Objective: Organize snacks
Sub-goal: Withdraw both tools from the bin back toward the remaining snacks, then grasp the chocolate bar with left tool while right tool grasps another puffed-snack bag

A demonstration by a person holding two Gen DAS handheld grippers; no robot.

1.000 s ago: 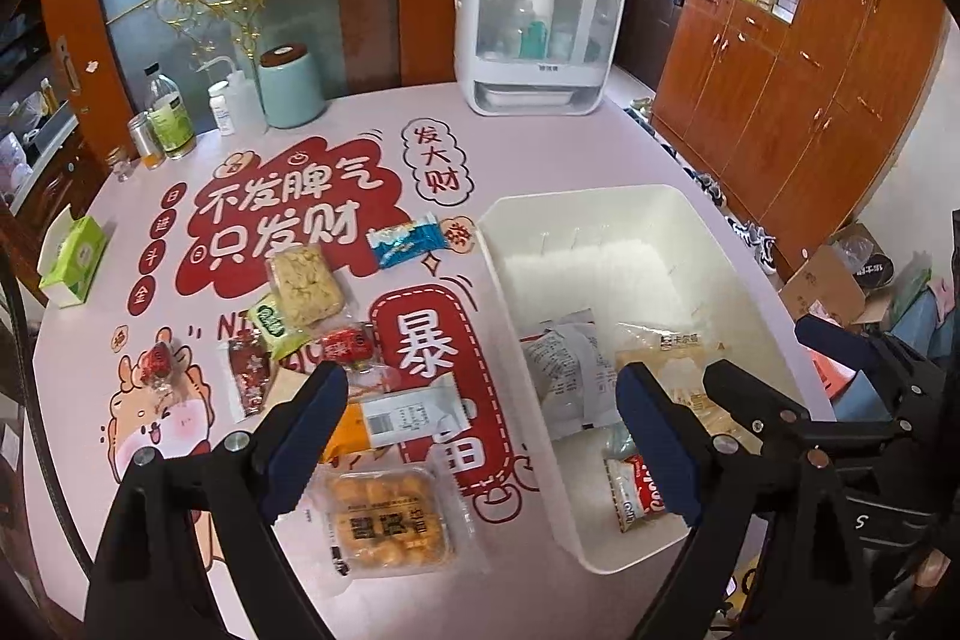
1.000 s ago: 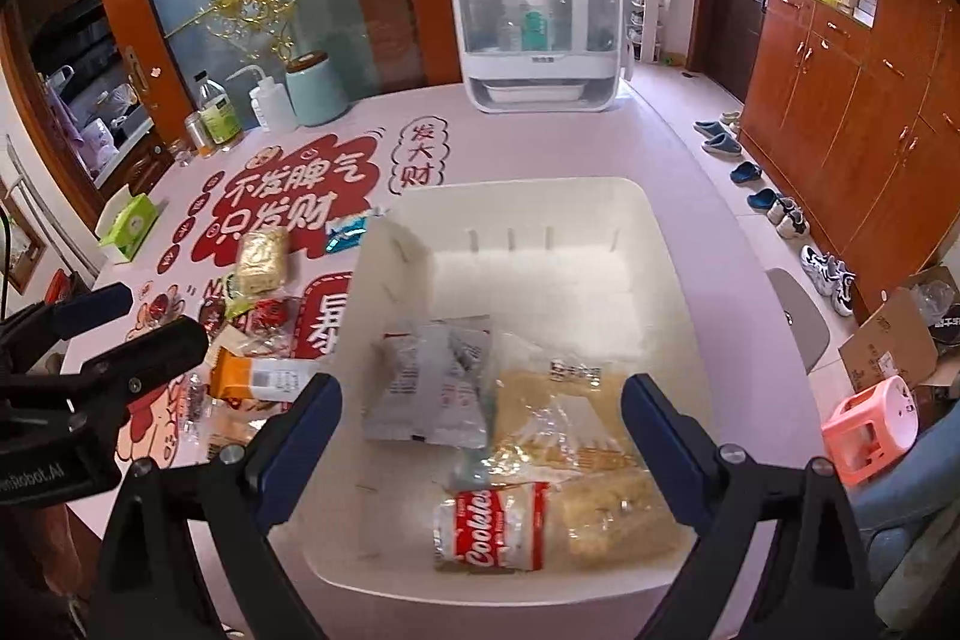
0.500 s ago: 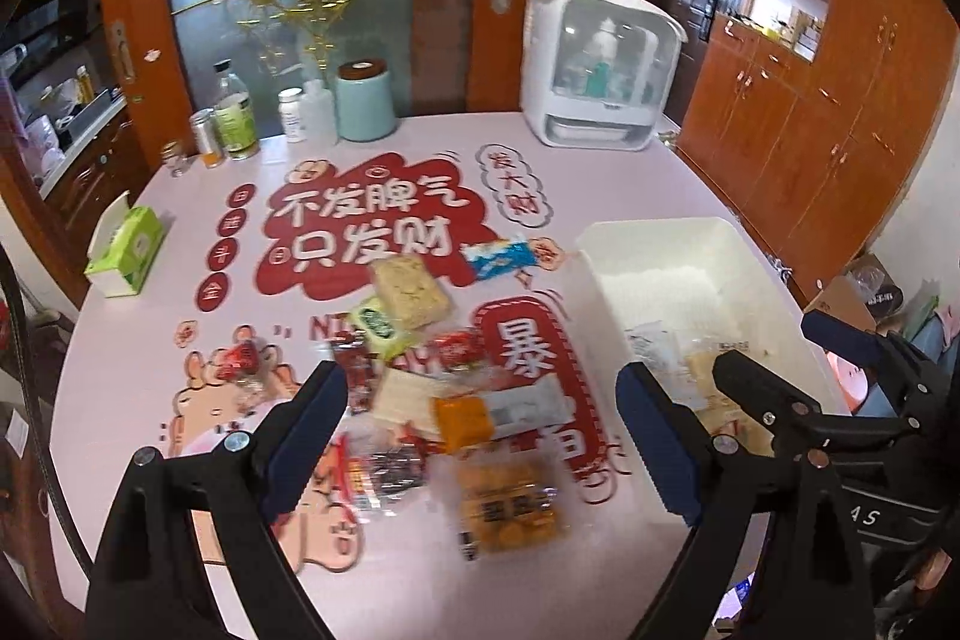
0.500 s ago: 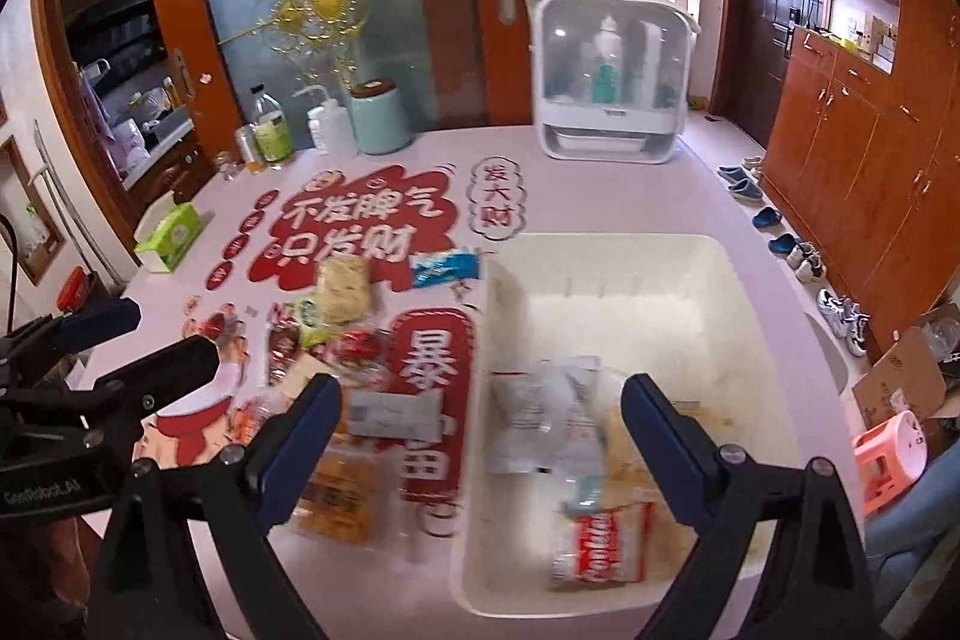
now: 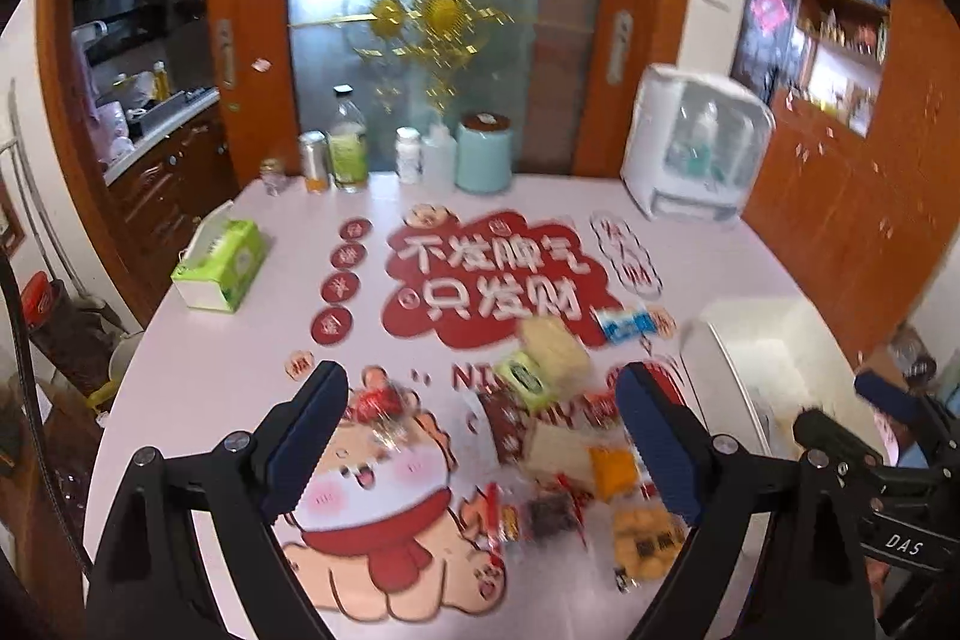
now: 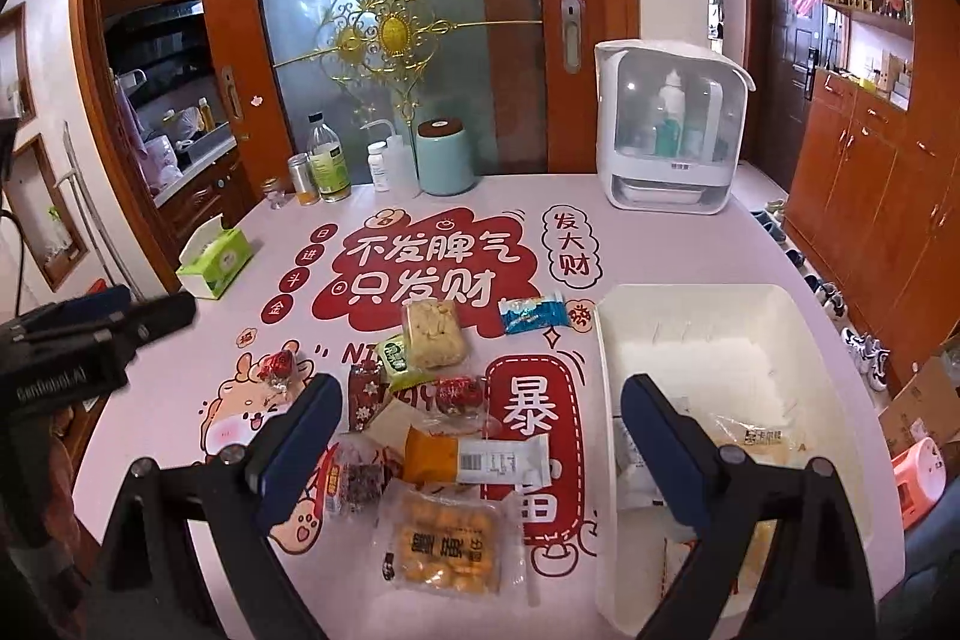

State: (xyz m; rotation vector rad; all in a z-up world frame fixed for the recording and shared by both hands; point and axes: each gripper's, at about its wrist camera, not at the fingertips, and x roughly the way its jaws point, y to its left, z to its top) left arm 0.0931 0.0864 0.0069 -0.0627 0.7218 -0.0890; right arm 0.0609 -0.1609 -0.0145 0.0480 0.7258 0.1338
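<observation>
Several snack packets lie in a cluster on the pink table: an orange-and-white packet [image 6: 474,460], a bag of yellow puffs [image 6: 441,544], a beige cracker block [image 6: 433,331], a blue-white packet [image 6: 533,313]. The white bin [image 6: 690,298] stands at the right with a few packets [image 6: 759,439] inside. My right gripper [image 6: 480,436] is open and empty above the cluster. My left gripper [image 5: 480,436] is open and empty, held over the cluster's left side; that view is blurred. The bin [image 5: 774,334] shows at its right.
A green tissue box [image 6: 216,259] sits at the left edge. Bottles [image 6: 327,166], a teal canister [image 6: 445,157] and a white sterilizer cabinet [image 6: 672,130] stand along the far edge. Wooden cupboards [image 6: 870,184] stand right of the table.
Both grippers have swung left, away from the bin and over the loose snacks, and pulled back. Both stay open and empty. The snacks have not moved.
</observation>
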